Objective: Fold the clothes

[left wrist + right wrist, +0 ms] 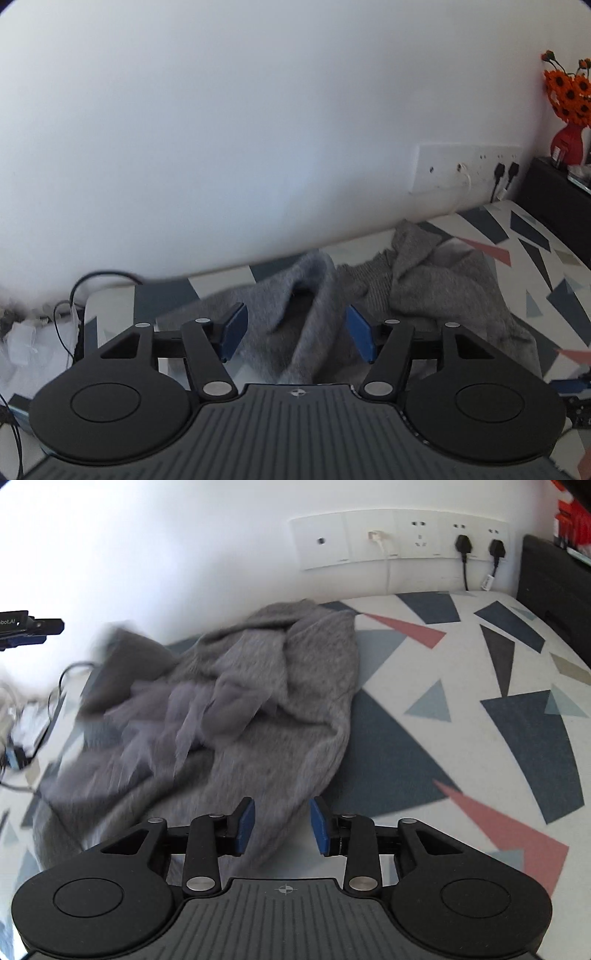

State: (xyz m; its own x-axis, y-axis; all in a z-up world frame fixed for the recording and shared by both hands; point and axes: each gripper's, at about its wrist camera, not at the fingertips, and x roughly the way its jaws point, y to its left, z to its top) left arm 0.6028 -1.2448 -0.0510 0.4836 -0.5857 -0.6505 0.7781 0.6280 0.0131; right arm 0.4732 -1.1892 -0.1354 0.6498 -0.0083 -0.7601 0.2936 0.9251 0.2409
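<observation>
A grey knitted sweater (258, 686) lies crumpled on the patterned bed sheet (461, 686), bunched toward the wall. In the left wrist view the sweater (424, 280) spreads ahead, and a raised fold of it (306, 325) hangs between the blue pads. My left gripper (295, 325) is open with that fold between its jaws, not clamped. My right gripper (282, 823) is open over the sweater's near edge, with fabric between its pads. The left gripper's tip (33, 627) shows at the far left of the right wrist view.
A white wall with a socket panel (399, 539) and two black plugs stands behind the bed. A black cabinet (557, 199) with a red vase of orange flowers (569, 107) is at the right. Cables and white clutter (33, 332) lie at the left.
</observation>
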